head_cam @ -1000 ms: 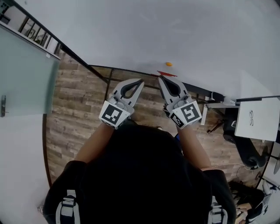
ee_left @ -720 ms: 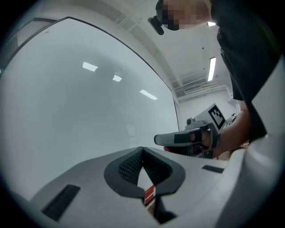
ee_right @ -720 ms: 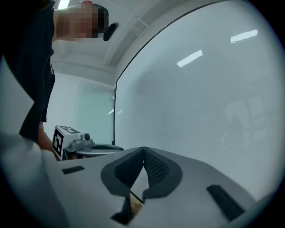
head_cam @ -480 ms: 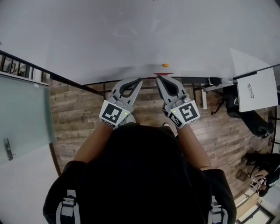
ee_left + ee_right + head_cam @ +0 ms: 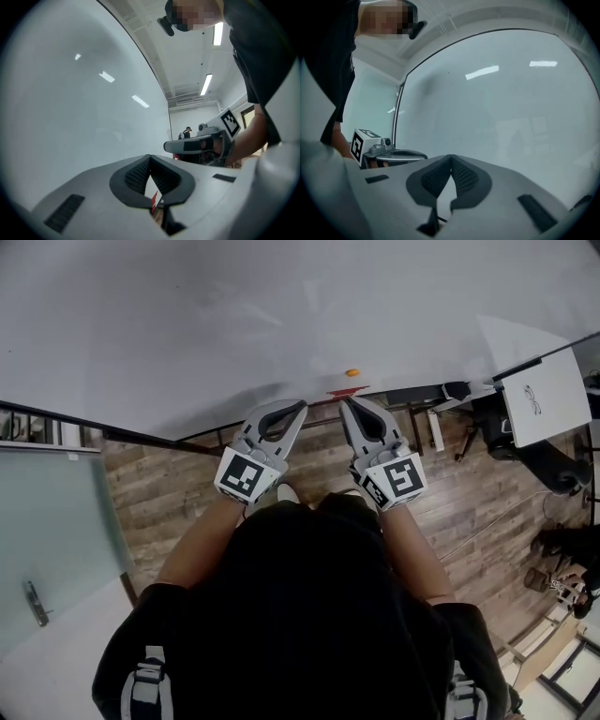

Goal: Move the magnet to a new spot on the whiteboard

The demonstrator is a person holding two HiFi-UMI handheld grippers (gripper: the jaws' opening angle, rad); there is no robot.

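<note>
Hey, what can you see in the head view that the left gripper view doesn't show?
Only the head view shows the small orange magnet on the whiteboard, the wooden floor below it and a glass door at the left. Only the left gripper view shows ceiling lights and a distant person in the background. Both show the whiteboard, the left tool with its jaws together and nothing between them, and the right tool beside it.
</note>
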